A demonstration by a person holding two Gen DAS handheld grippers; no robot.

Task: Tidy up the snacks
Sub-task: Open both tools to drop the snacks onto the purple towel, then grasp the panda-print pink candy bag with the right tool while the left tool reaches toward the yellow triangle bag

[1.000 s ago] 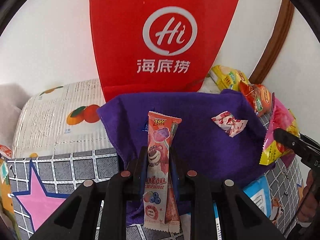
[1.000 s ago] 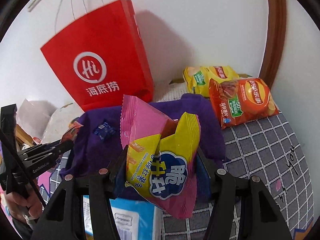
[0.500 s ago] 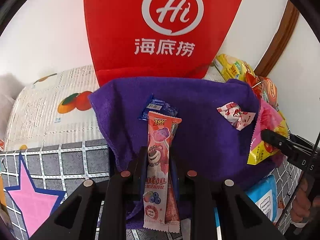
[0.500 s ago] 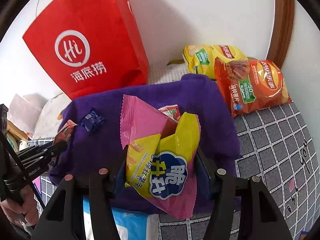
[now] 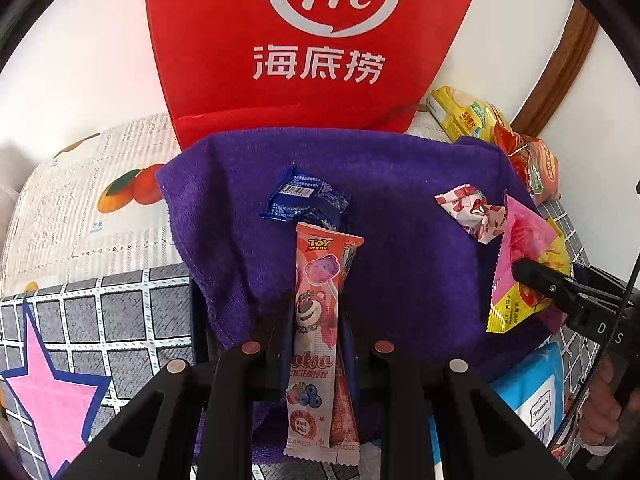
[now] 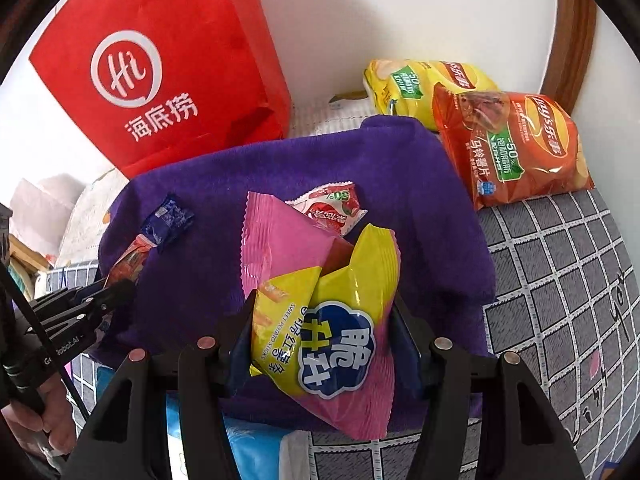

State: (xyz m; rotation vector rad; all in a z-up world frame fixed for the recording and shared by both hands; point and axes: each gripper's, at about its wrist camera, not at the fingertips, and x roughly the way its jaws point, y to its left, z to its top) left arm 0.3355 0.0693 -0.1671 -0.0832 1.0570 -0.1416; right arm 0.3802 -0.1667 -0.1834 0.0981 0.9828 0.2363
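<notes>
Left wrist: left gripper (image 5: 316, 312) pitched downward, jaws clamping lollipop packet (image 5: 320, 328) over purple towel (image 5: 400, 200)

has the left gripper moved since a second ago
Yes. The left gripper, shut on the lollipop packet, has come down and forward toward the purple towel: the towel and red bag loom larger, and a blue wrapper now shows.
</notes>
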